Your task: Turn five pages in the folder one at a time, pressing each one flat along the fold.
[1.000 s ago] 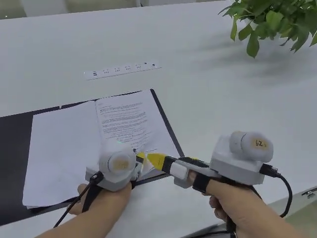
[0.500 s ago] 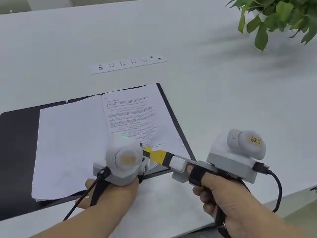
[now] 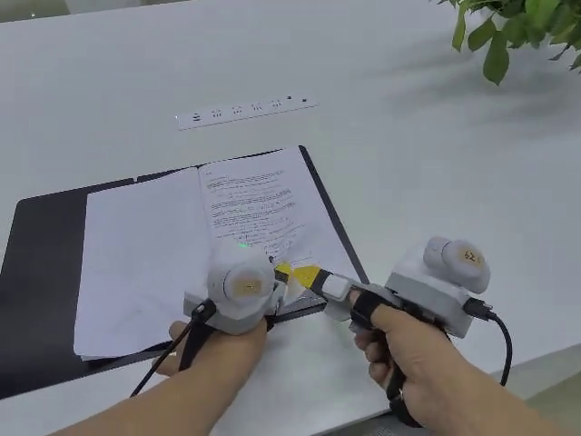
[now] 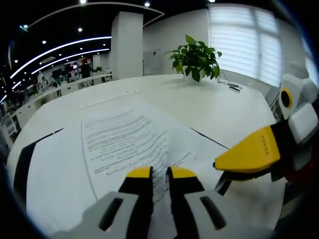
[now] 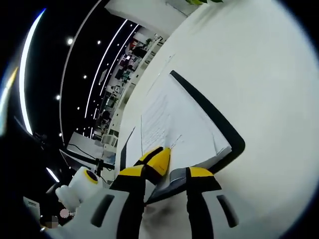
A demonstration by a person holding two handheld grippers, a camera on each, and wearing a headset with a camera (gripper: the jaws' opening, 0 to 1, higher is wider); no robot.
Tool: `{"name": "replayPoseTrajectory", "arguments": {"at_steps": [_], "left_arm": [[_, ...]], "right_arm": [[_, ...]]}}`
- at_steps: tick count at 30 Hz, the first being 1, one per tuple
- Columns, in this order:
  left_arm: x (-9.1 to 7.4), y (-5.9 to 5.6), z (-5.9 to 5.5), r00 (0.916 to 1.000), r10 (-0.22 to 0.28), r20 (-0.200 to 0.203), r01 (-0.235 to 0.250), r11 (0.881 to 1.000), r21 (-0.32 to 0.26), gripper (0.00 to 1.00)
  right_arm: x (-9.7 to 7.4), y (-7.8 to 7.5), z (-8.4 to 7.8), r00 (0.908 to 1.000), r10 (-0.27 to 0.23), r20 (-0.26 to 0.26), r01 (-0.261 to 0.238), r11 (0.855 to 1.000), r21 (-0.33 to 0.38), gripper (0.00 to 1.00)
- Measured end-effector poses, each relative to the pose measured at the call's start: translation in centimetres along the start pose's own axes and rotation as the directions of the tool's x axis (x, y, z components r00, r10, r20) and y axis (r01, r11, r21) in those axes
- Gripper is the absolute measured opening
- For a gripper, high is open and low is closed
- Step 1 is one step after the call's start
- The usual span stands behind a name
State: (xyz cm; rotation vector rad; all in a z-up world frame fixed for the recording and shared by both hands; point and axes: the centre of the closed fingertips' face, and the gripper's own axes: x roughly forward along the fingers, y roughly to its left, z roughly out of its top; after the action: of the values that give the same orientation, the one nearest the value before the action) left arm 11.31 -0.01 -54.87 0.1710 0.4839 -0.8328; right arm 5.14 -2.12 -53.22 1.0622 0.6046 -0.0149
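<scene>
The folder [image 3: 41,272] lies open on the white table [image 3: 408,136]. A blank sheet [image 3: 141,254] lies flat on its left half and the printed page [image 3: 259,204] on its right, so at least one turn looks done, though I can't tell how many. The left gripper [image 4: 160,173] sits at the printed page's near edge, jaws almost together — nipping paper or not, I cannot tell. The right gripper [image 5: 165,172], jaws apart, noses at the near right corner — the next turn looks about to begin.
</scene>
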Motion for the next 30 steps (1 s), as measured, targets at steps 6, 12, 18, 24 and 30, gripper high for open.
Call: {"name": "replayPoseTrajectory", "arguments": {"at_steps": [6,12,18,24,30], "left_arm": [[0.0,0.0,0.0,1.0,-0.003,-0.005,0.003,1.0,-0.002,0.11],[0.0,0.1,0.0,0.9998,-0.009,-0.017,0.009,1.0,0.0,0.11],[0.0,0.0,0.1,0.9987,-0.032,-0.038,0.03,0.999,-0.039,0.13],[-1.9,0.8,-0.2,0.9962,-0.018,-0.085,0.015,0.999,-0.043,0.22],[-5.1,2.8,0.5,0.998,0.007,-0.063,-0.009,1.0,-0.029,0.29]], "right_arm": [[-0.1,-1.8,0.4,0.9975,-0.062,0.034,0.059,0.995,0.077,0.09],[-0.2,-2.7,0.6,0.9945,-0.087,0.058,0.081,0.991,0.111,0.0],[-0.4,-2.2,0.8,0.9916,-0.091,0.092,0.086,0.994,0.062,0.0],[-0.9,-1.7,1.0,0.9897,-0.082,0.117,0.08,0.996,0.025,0.0],[-1.7,0.0,1.4,0.9887,-0.051,0.141,0.057,0.998,-0.035,0.0]]}}
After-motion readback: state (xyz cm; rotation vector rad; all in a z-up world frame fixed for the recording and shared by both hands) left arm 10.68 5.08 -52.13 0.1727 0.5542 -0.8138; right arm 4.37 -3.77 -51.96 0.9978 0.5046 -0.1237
